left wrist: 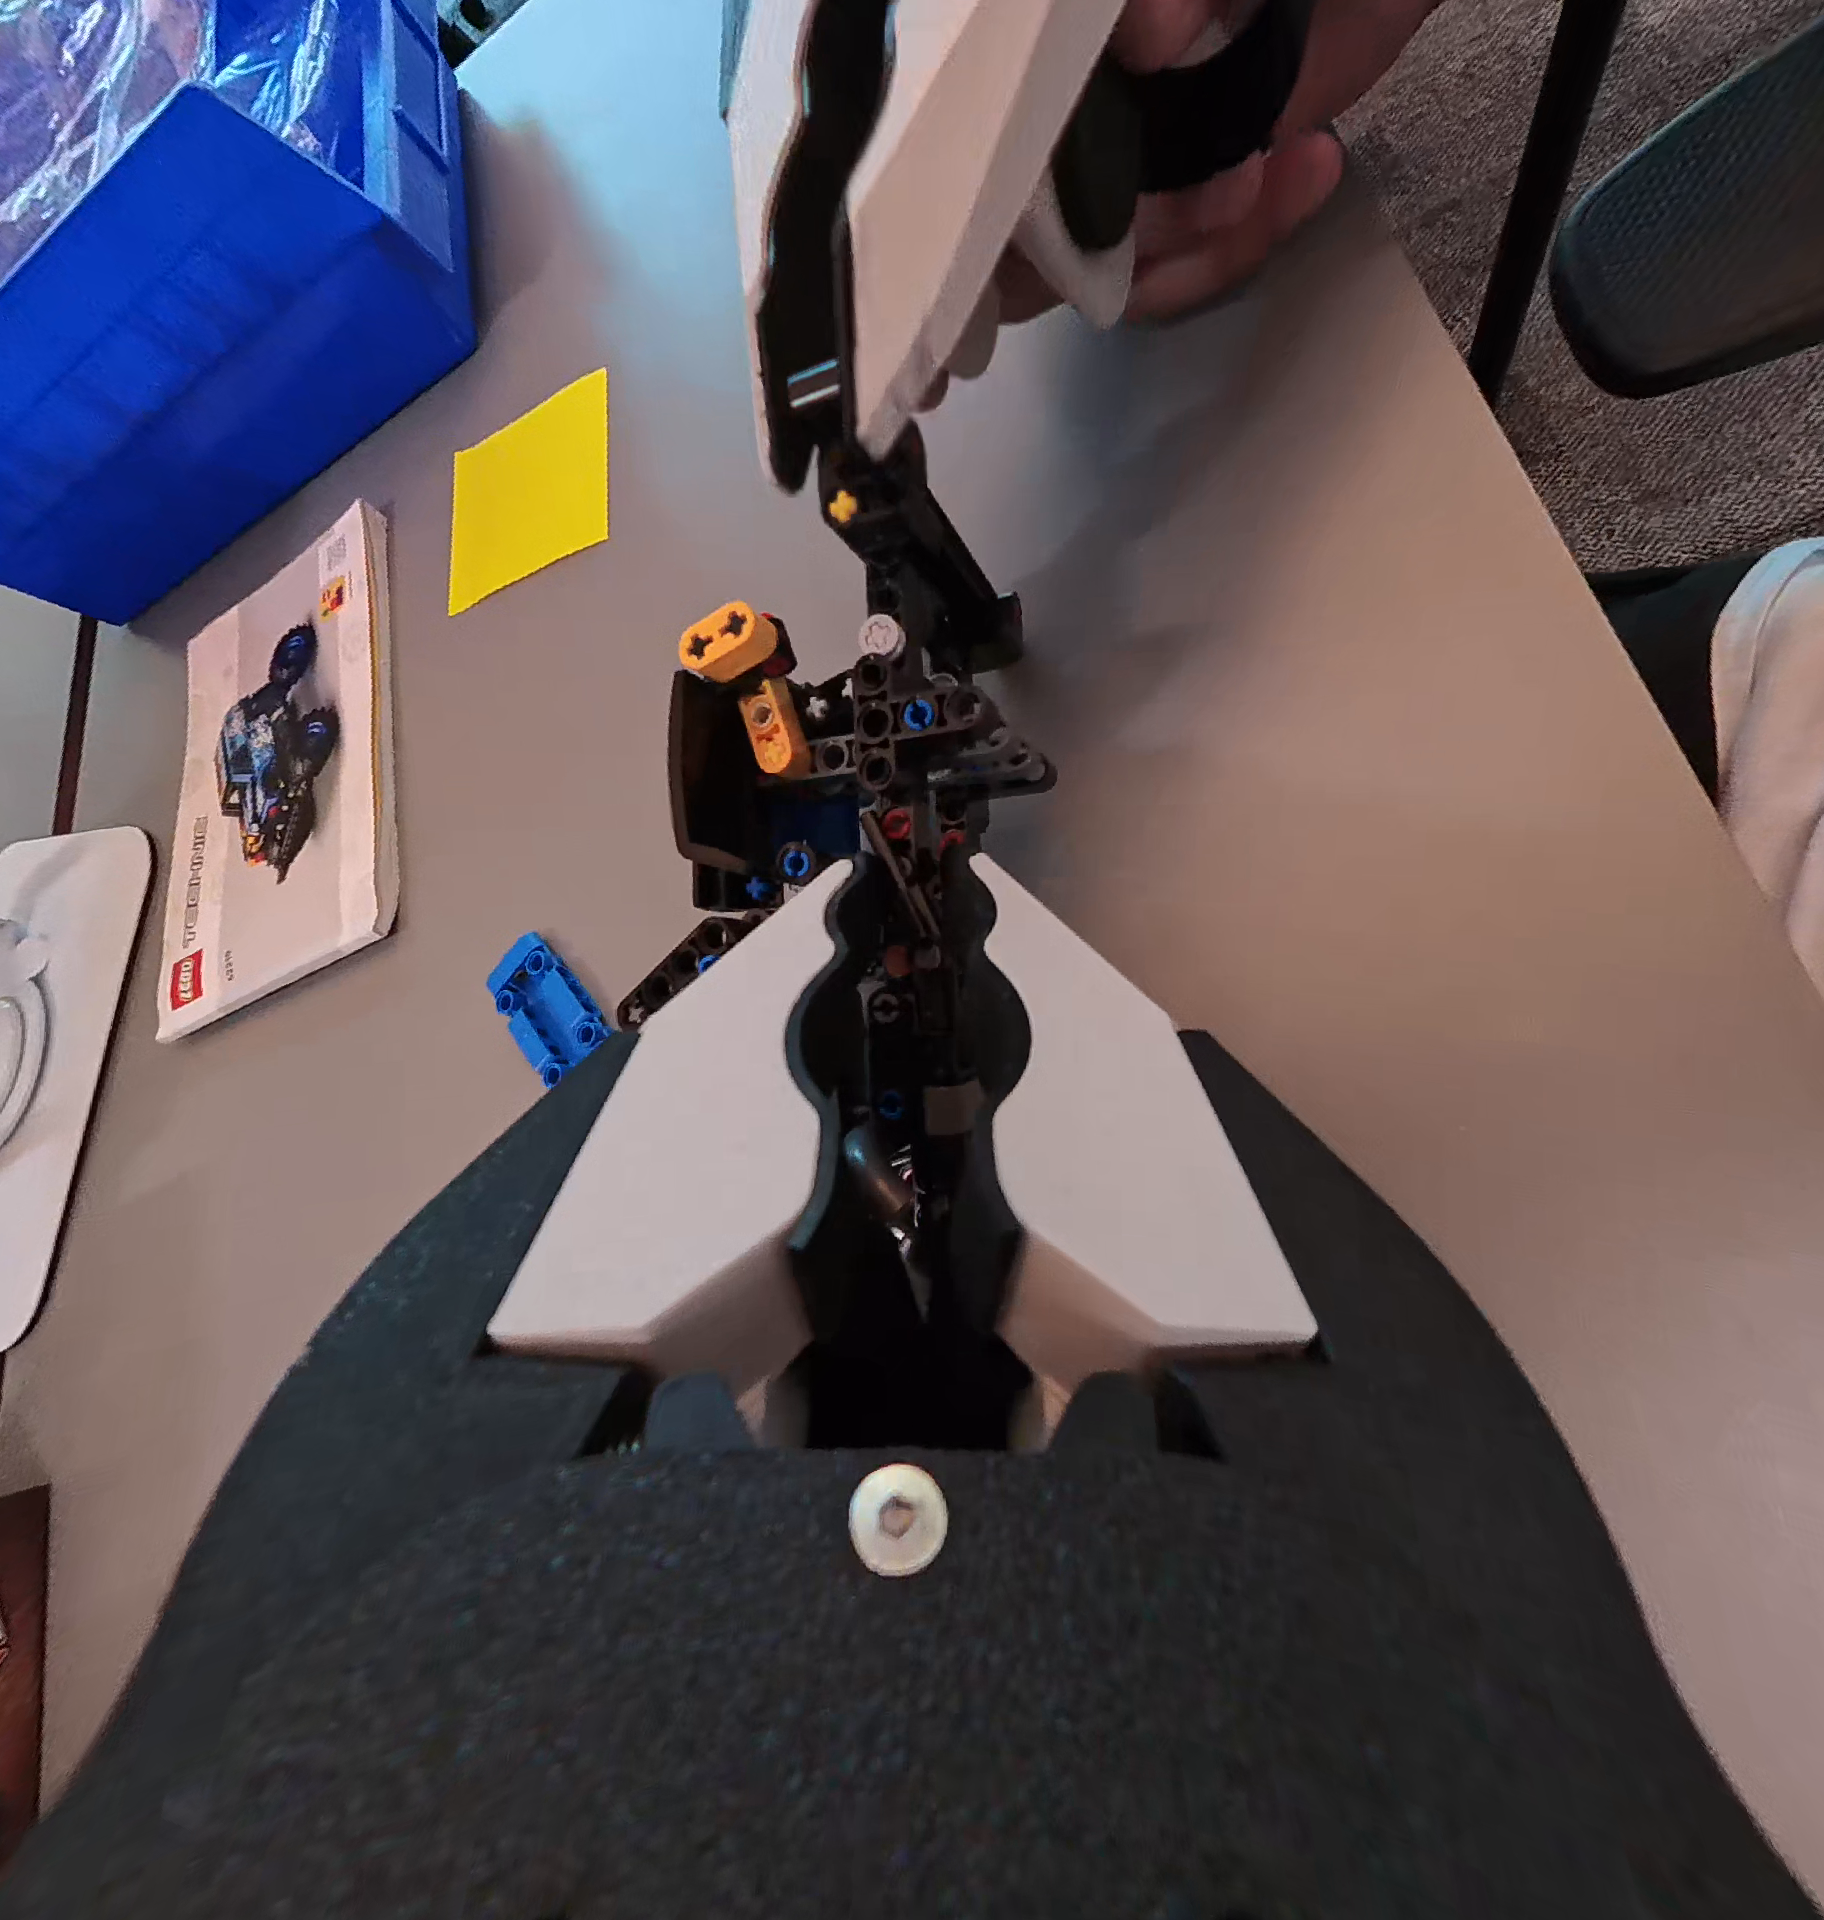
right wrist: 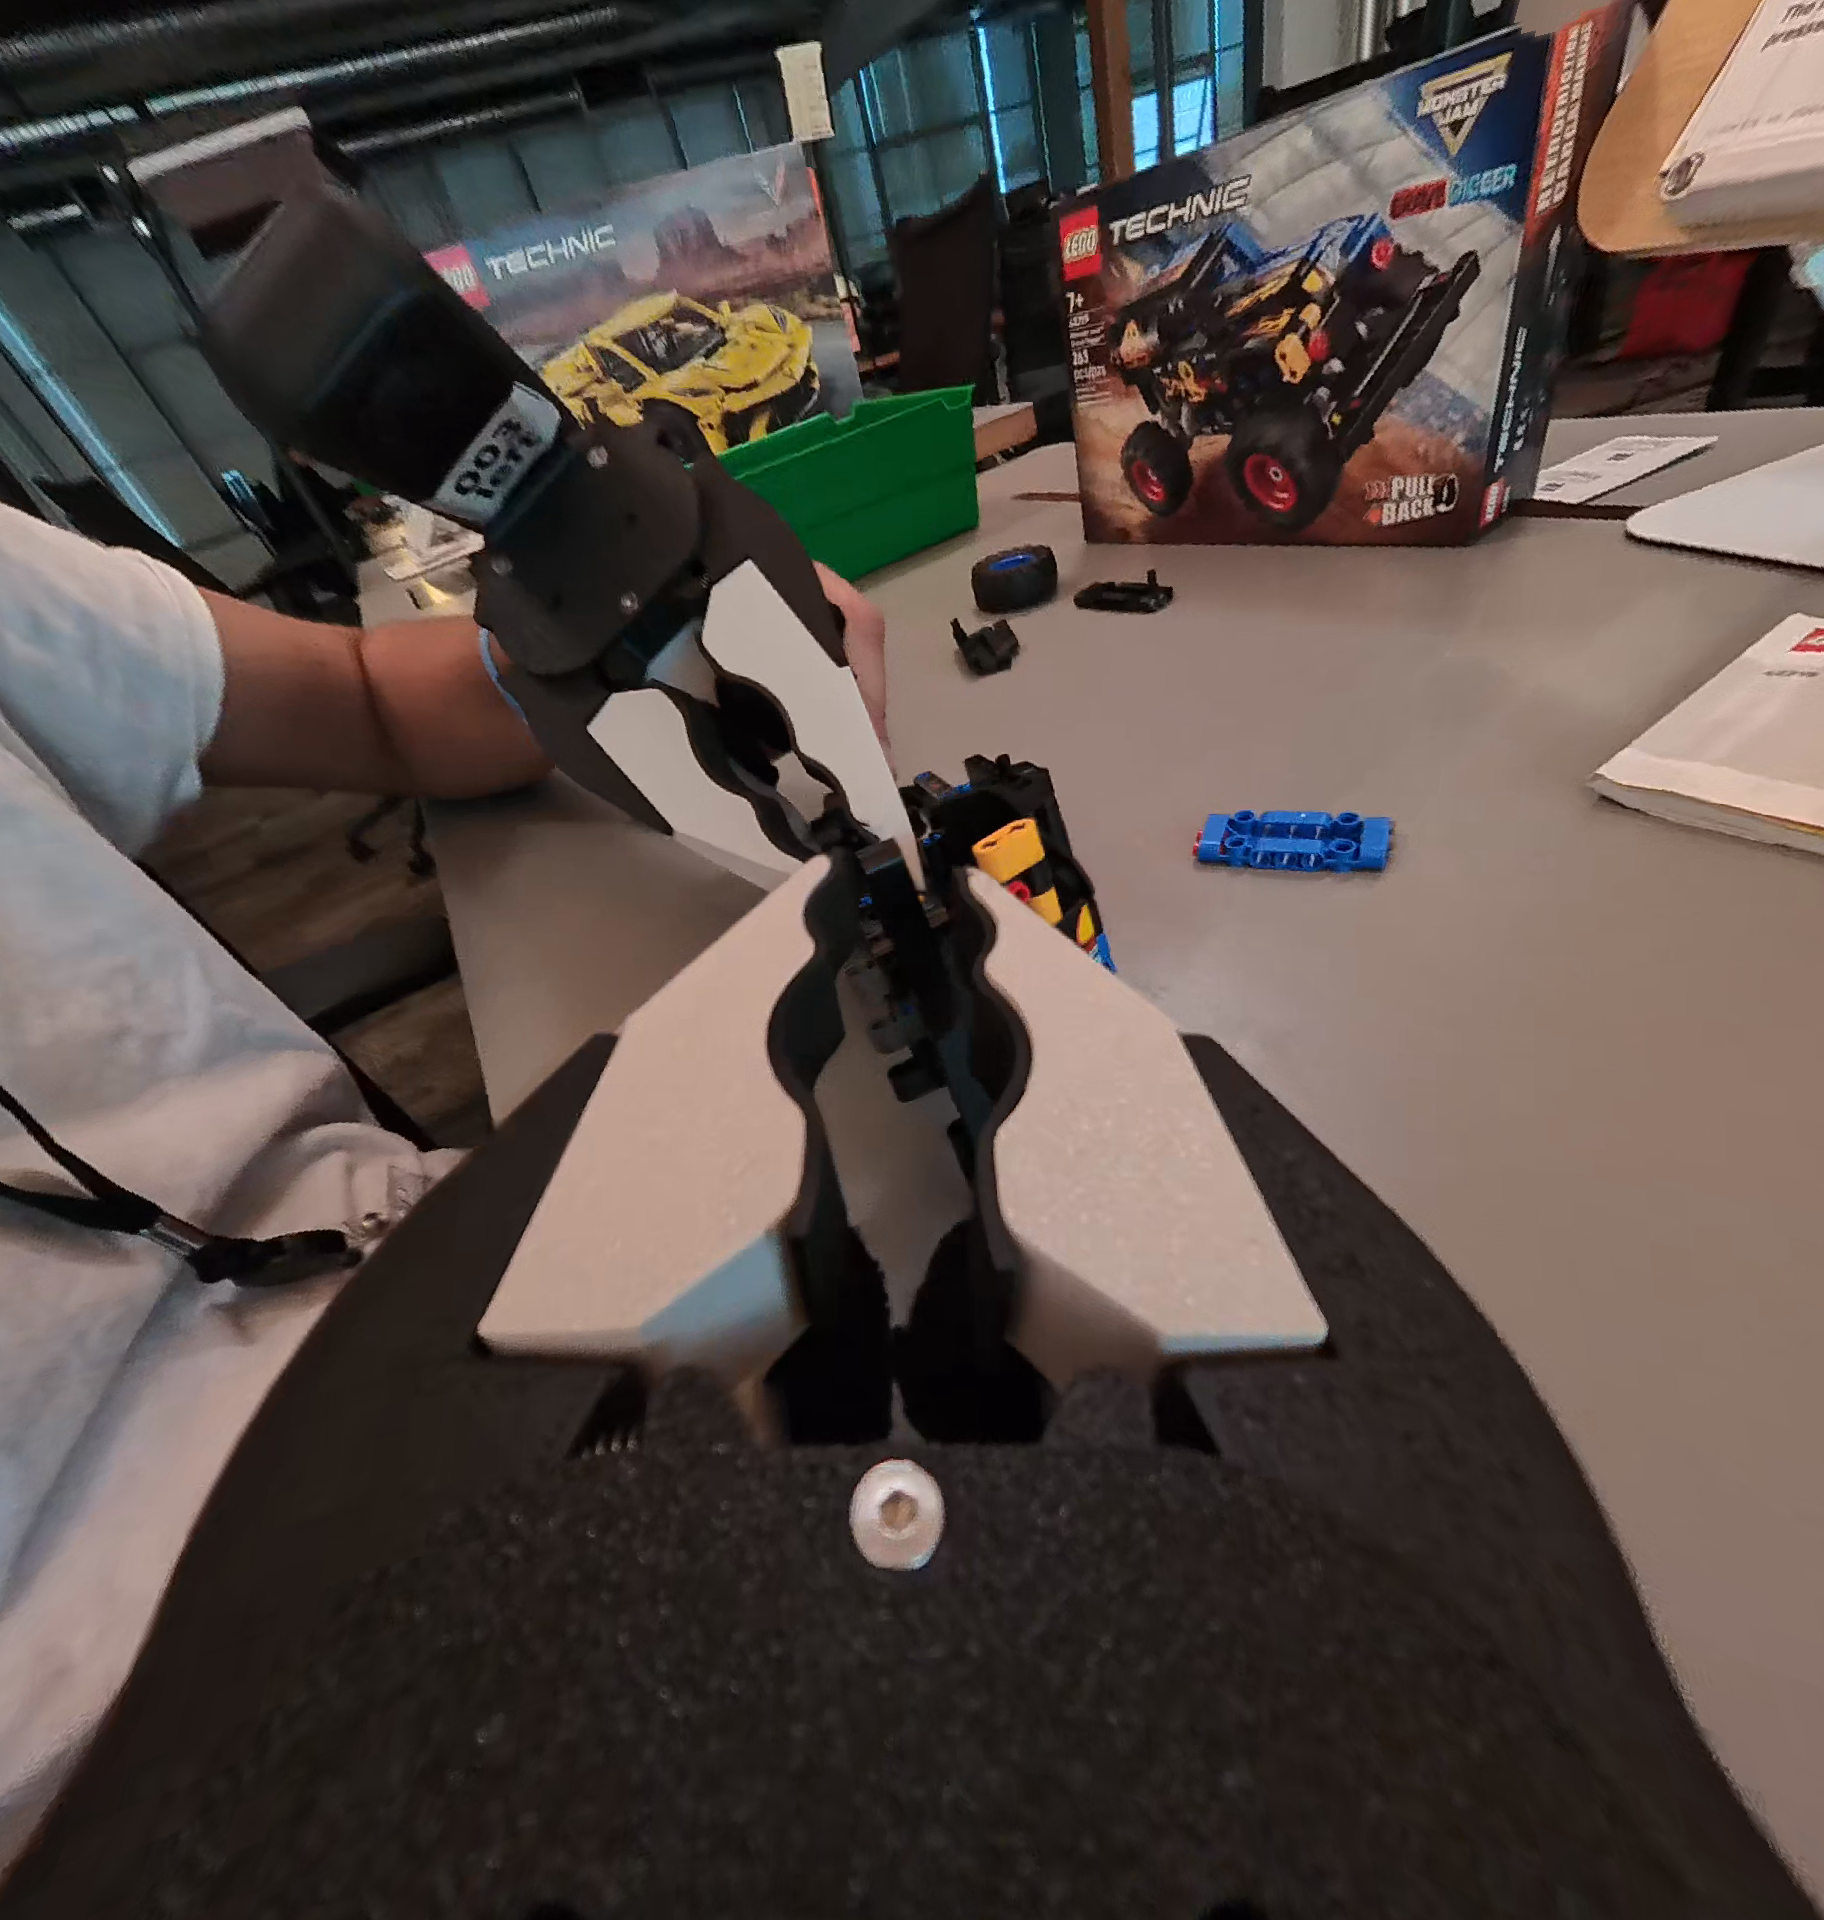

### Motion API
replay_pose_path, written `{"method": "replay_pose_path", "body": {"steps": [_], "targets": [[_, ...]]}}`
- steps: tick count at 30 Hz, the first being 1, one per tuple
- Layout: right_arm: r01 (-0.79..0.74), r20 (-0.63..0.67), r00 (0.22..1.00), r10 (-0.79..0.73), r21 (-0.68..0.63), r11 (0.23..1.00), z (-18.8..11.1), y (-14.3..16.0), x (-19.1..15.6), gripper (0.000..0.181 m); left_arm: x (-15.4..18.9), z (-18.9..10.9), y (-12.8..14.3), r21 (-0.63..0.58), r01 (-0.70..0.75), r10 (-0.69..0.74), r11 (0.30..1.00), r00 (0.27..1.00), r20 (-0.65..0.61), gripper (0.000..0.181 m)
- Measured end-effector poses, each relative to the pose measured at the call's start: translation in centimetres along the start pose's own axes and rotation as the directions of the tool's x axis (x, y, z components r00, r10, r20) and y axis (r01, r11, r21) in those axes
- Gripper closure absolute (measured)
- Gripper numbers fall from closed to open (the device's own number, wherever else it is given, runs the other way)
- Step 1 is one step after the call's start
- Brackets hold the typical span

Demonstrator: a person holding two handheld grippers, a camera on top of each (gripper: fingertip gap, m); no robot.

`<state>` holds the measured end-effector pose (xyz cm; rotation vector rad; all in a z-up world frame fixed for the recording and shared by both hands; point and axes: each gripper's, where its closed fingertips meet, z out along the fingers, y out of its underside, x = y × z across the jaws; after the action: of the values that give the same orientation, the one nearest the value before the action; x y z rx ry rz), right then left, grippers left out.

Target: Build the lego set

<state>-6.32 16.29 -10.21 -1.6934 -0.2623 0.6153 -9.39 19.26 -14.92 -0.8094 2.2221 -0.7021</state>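
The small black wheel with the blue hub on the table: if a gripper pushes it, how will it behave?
The wheel looks round with a treaded rubber tyre, so it is probably light and grippy. It rests on a smooth grey table, so a push may well send it rolling.

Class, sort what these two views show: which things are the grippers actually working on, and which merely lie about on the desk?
In hand:
- left gripper, shut on the black brick assembly
- right gripper, shut on the same assembly

Lying about:
- blue plate
- small wheel
- instruction booklet
- yellow note
- blue bin
- green bin
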Motion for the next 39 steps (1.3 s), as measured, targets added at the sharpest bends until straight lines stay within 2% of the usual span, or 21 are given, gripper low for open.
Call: {"method": "replay_pose_path", "body": {"steps": [2, 6, 9, 13, 16, 21, 25, 27, 32, 39], "targets": [[0.011, 0.002, 1.000, -0.010, -0.017, 1.000, 0.0, 0.2, -0.1, 0.166, 0.0, -0.1, 0.1, 0.006, 0.021, -0.021, 1.000, 1.000, -0.014, 0.171], [0.139, -0.086, 0.986, -0.143, -0.049, 0.989, 0.1, 0.1, 0.1, 0.172, 0.0, -0.4, 0.0, 0.021, 0.064, -0.063, 0.998, 0.997, -0.045, 0.170], [0.125, -0.097, 0.987, -0.130, -0.051, 0.991, -0.1, 0.1, 0.4, 0.171, -0.1, -1.0, -0.5, 0.076, 0.119, -0.114, 0.990, 0.991, -0.066, 0.172], [0.114, -0.077, 0.990, -0.117, -0.042, 0.993, -0.1, 0.2, 0.1, 0.172, -0.1, -1.5, -0.4, 0.086, 0.197, -0.186, 0.977, 0.975, -0.117, 0.174], [0.151, -0.097, 0.983, -0.156, -0.054, 0.987, 0.0, 0.2, 0.1, 0.172, -0.4, -1.6, -0.3, 0.070, 0.205, -0.197, 0.976, 0.975, -0.102, 0.174], [0.160, -0.130, 0.977, -0.169, -0.075, 0.984, -0.3, 0.3, 0.5, 0.173, -1.3, -1.4, -0.5, 0.115, 0.234, -0.232, 0.965, 0.972, -0.029, 0.175], [0.205, -0.102, 0.972, -0.213, -0.085, 0.975, 0.3, 0.5, -0.7, 0.173, -4.0, -2.4, -0.7, 0.160, 0.267, -0.288, 0.950, 0.950, 0.121, 0.180], [0.226, -0.163, 0.956, -0.242, -0.111, 0.968, 0.3, 0.3, 0.0, 0.173, -3.4, -2.8, -1.6, 0.185, 0.239, -0.259, 0.953, 0.962, 0.090, 0.181], [0.208, -0.159, 0.962, -0.222, -0.101, 0.973, 0.3, 0.3, 0.0, 0.173, -2.8, -2.6, -1.2, 0.145, 0.213, -0.226, 0.966, 0.971, 0.082, 0.179], [0.196, -0.105, 0.973, -0.206, -0.094, 0.976, 0.6, 0.5, -1.1, 0.173, -3.6, -2.1, -0.2, 0.136, 0.316, -0.326, 0.939, 0.943, 0.059, 0.177]]}}
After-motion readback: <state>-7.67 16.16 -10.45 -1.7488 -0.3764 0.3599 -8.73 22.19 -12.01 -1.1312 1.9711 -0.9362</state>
